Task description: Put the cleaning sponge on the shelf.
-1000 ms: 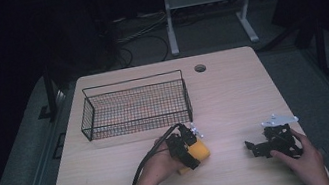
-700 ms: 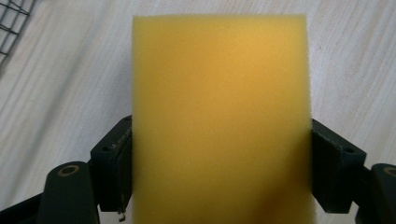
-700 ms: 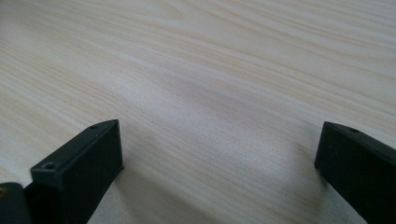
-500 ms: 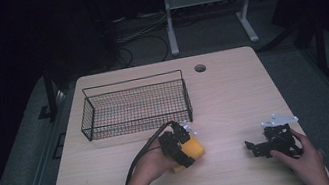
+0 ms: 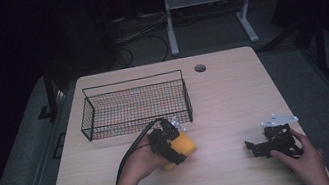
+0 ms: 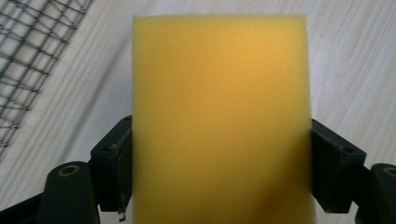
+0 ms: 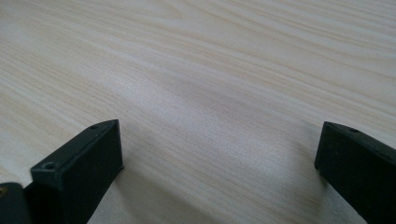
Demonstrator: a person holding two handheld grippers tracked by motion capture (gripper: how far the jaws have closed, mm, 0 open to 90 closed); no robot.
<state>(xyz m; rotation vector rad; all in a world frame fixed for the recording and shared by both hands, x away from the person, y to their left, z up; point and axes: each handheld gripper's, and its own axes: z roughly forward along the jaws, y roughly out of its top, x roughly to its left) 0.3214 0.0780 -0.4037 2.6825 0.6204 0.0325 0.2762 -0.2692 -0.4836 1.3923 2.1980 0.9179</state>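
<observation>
Yellow foam shows between the jaws in the left gripper view: a sponge pressed on both sides by the black pads, so the left gripper is clenched on it. Pale wood grain runs behind the sponge, and a wire basket crosses that view's upper left corner. Whether the sponge is clear of the wood is hard to judge from so close.

From the high view, the left gripper sits with the sponge near the middle of the tabletop, toward its near edge and just in front of the basket, close to the basket's right near corner. The basket itself stands in the far left part of the tabletop.

Near the right near corner, a hand rests with the right gripper. The right gripper view settles what the high view leaves unclear: that gripper is released, its jaws spread wide over bare wood with nothing between them.
</observation>
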